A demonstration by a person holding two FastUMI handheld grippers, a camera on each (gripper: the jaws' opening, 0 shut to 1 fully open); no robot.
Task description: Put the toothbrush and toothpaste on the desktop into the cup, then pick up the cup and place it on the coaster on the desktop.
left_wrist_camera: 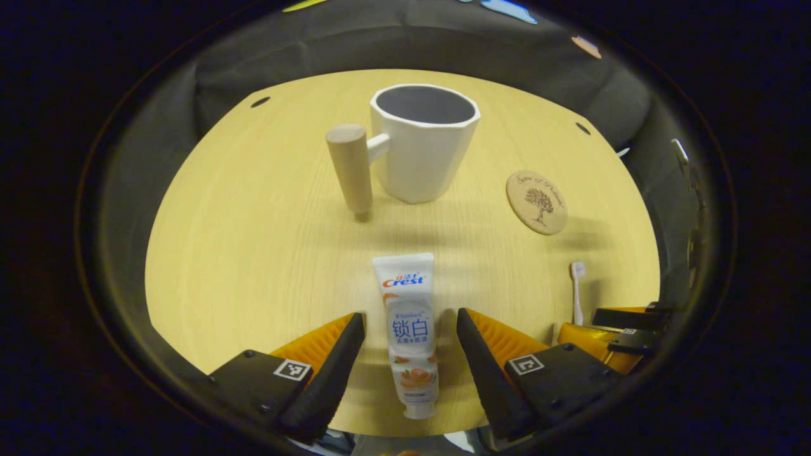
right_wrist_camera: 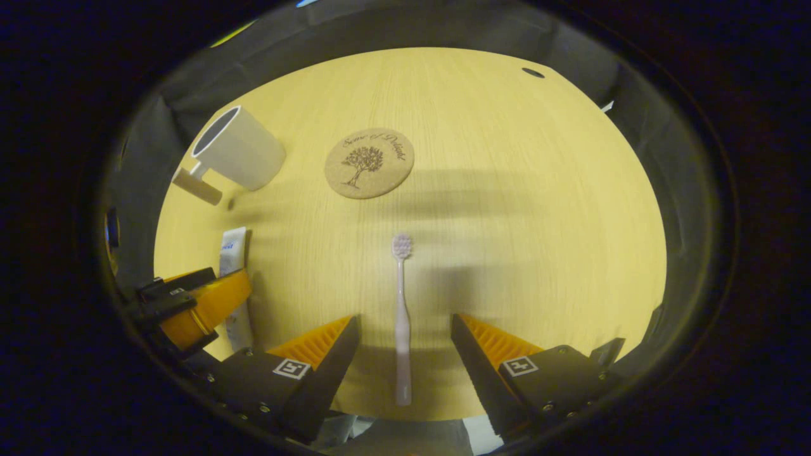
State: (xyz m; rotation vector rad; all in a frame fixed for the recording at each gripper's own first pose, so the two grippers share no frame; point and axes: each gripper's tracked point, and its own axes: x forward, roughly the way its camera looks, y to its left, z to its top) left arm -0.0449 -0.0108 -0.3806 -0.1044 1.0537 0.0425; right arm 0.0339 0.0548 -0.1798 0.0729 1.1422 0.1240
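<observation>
A white toothpaste tube (left_wrist_camera: 409, 332) lies flat on the wooden desktop, cap toward me, between the spread fingers of my open left gripper (left_wrist_camera: 410, 329). Beyond it stands the white faceted cup (left_wrist_camera: 423, 147) with a wooden peg handle (left_wrist_camera: 350, 168) on its left. The round cork coaster (left_wrist_camera: 536, 202) lies to its right. In the right gripper view a pale pink toothbrush (right_wrist_camera: 401, 313) lies lengthwise, bristles away, between the fingers of my open right gripper (right_wrist_camera: 403, 329). Neither gripper touches its object. The cup (right_wrist_camera: 237, 147) and coaster (right_wrist_camera: 369, 163) sit farther off to the left.
The round light-wood desktop (right_wrist_camera: 507, 190) has small dark holes near its far rim. Black cloth walls ring it. The left gripper (right_wrist_camera: 190, 307) shows at the left of the right gripper view, beside the toothpaste (right_wrist_camera: 231, 253). The toothbrush (left_wrist_camera: 577, 291) lies at the right of the left gripper view.
</observation>
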